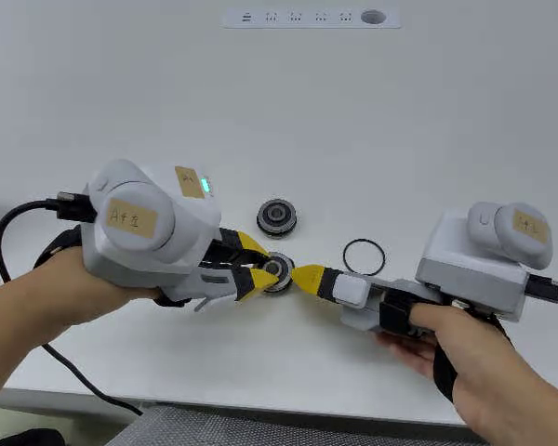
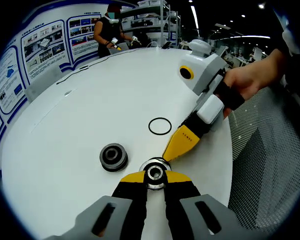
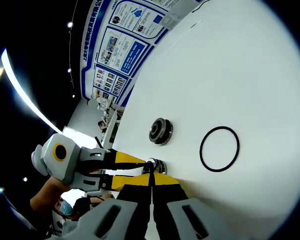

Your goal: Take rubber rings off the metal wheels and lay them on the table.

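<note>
table (image 1: 446, 121): big white top. There's a power strip (image 1: 311, 18) by the far edge, and all the action is close to the near edge, about mid-way along it.
left gripper (image 1: 259, 264): yellow tips are clamped on the held wheel from both sides, pinning it just off the surface. Basically it's the vise here.
right gripper (image 1: 304, 277): jaws are pressed together into one point that noses against the wheel's rim from the right. Can't tell if there's a sliver of rubber caught between them.
held wheel (image 2: 155, 173): small metal roller, near edge, mid-table. I'd guess it's dense and hard and rolls if let go, so squeezing across the faces like this makes sense. Too small here to tell if its ring is on.
second wheel (image 1: 276, 216): lies flat just beyond the held one toward the far edge, with a dark band round it, so I'd say that one's yet to do.
loose ring (image 1: 364, 256): thin black loop lying flat just right of the held wheel. Looks light, floppy and stretchy, so I'd hook or pinch it at one spot on the rim and peel rather than pull straight off.
</note>
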Motion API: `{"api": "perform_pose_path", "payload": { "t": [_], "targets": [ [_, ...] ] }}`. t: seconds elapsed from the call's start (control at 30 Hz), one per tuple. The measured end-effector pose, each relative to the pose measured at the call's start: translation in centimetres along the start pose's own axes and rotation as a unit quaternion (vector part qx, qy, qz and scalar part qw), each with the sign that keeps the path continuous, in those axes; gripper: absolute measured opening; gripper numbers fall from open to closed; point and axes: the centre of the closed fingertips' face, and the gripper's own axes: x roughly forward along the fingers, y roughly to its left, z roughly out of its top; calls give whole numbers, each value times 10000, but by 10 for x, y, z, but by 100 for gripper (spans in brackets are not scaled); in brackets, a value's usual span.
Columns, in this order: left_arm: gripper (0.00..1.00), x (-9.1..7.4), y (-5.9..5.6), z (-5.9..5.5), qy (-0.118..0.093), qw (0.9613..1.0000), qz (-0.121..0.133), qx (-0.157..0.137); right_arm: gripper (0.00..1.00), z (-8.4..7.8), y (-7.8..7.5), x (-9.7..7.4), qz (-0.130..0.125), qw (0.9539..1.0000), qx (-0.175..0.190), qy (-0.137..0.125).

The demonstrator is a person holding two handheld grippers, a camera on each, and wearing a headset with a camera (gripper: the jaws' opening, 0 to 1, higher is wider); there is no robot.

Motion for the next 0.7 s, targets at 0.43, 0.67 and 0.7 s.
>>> {"api": "perform_pose_path", "payload": {
  "t": [0.43,0.67,0.7],
  "targets": [
    [12,0,0,0,33,10000,-13,44,0,-1,3,2,-1,9999,-160,39],
    [12,0,-1,0,27,10000,-3,55,0,-1,5,3,22,9998,-200,40],
    [12,0,-1,0,24,10000,-2,53,0,-1,6,3,22,9997,-220,40]
  ]
}}
